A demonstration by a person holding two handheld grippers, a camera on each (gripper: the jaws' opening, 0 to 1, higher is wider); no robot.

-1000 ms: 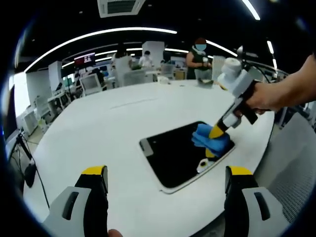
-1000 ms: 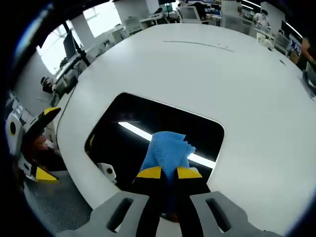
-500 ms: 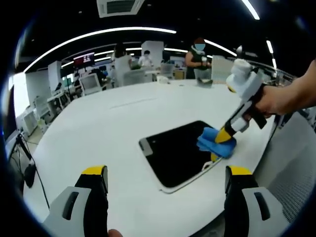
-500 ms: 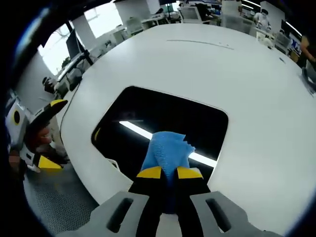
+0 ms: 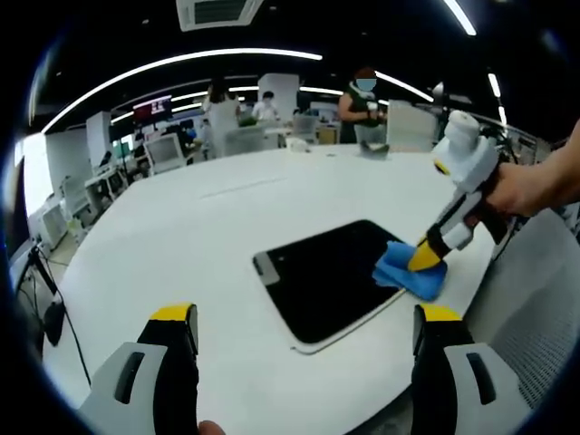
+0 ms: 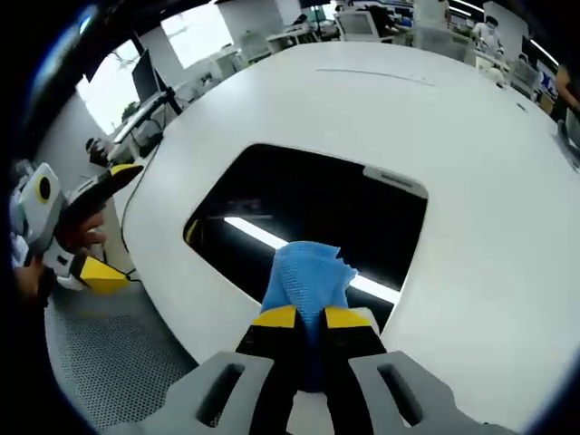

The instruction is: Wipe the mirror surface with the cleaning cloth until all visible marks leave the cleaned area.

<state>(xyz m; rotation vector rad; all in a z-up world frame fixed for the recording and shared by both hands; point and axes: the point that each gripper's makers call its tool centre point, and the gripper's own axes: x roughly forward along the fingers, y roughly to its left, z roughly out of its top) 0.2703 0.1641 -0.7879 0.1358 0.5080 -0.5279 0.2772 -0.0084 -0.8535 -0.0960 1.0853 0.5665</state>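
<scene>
The right gripper is pinching a crumpled blue cloth against the glossy rounded-rectangle mirror's near edge; the left gripper is hanging wide open, holding nothing.

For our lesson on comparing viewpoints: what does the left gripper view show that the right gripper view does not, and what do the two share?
Left gripper view: people standing beyond the table, and the open left gripper held clear of it. Right gripper view: a bright light strip reflected in the mirror. Both: the mirror, and the right gripper shut on the blue cloth at the mirror's edge.
</scene>
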